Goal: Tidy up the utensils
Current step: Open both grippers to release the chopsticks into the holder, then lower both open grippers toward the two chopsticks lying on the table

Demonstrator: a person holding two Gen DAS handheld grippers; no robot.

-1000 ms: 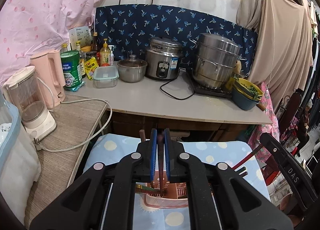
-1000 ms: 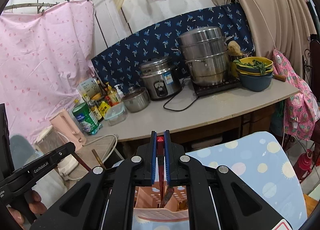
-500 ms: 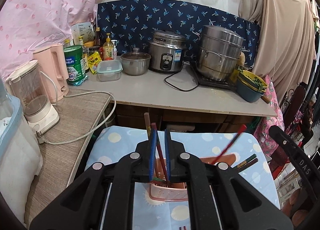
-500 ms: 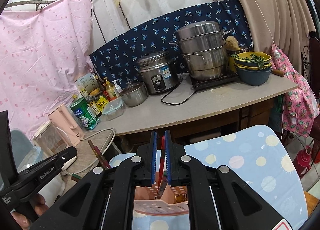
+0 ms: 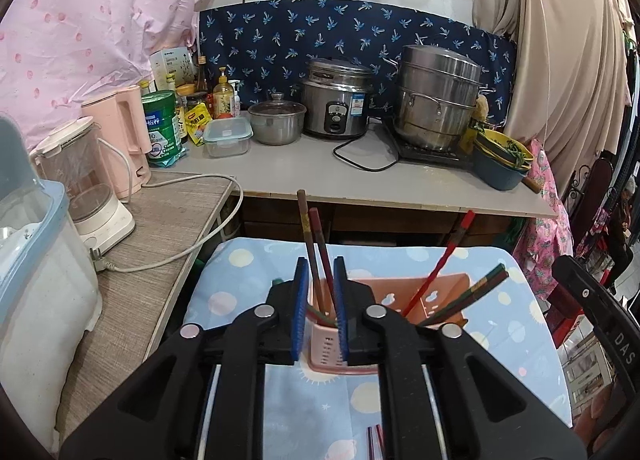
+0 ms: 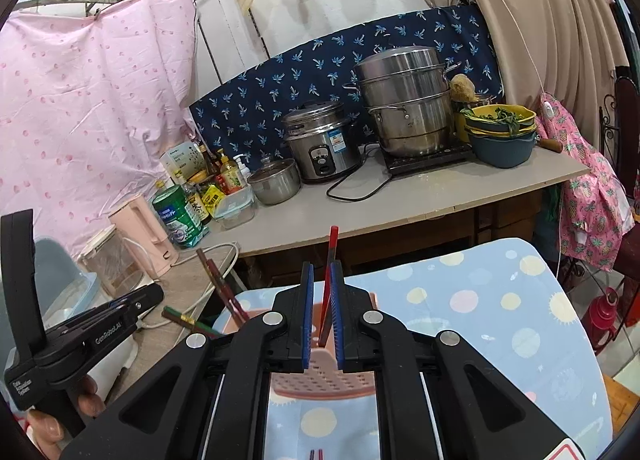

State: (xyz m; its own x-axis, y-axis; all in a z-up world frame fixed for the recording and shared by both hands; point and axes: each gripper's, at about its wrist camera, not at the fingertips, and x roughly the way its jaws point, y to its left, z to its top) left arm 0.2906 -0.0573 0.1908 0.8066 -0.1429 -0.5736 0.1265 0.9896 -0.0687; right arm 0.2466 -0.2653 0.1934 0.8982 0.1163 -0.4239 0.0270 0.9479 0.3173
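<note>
While the left gripper has its blue-padded jaws opening, two dark brown and red chopsticks stand between the pads, apparently clear of both, their lower ends down in the pink perforated plastic utensil basket just beyond the fingertips. Leaning in the same basket to the right of those fingers are a bright red chopstick and a dark green-and-red pair. At the right gripper, the jaws stand nearly together, and that bright red chopstick runs between the blue pads with its lower end in the basket; actual pinching cannot be told. Under the basket lies a light blue cloth with pastel dots. Well beyond stands a grey counter crowded with steel pots
</note>
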